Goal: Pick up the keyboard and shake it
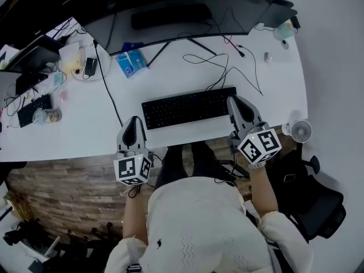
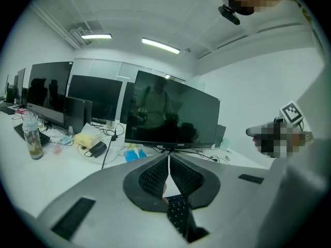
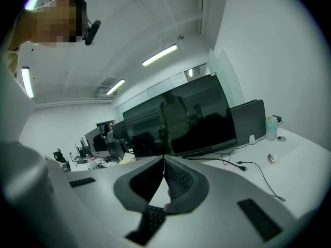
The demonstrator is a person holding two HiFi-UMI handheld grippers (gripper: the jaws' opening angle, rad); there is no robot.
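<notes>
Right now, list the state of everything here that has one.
Keyboard: flat on the desk, not lifted.
Left gripper: jaws together, holding nothing, by the keyboard's left end.
Right gripper: jaws together, holding nothing, over the keyboard's right end.
Monitor: screen dark.
Fan: by the desk's right corner; cannot tell if it is spinning.

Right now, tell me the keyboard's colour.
Black. The keyboard shows best in the head view.
</notes>
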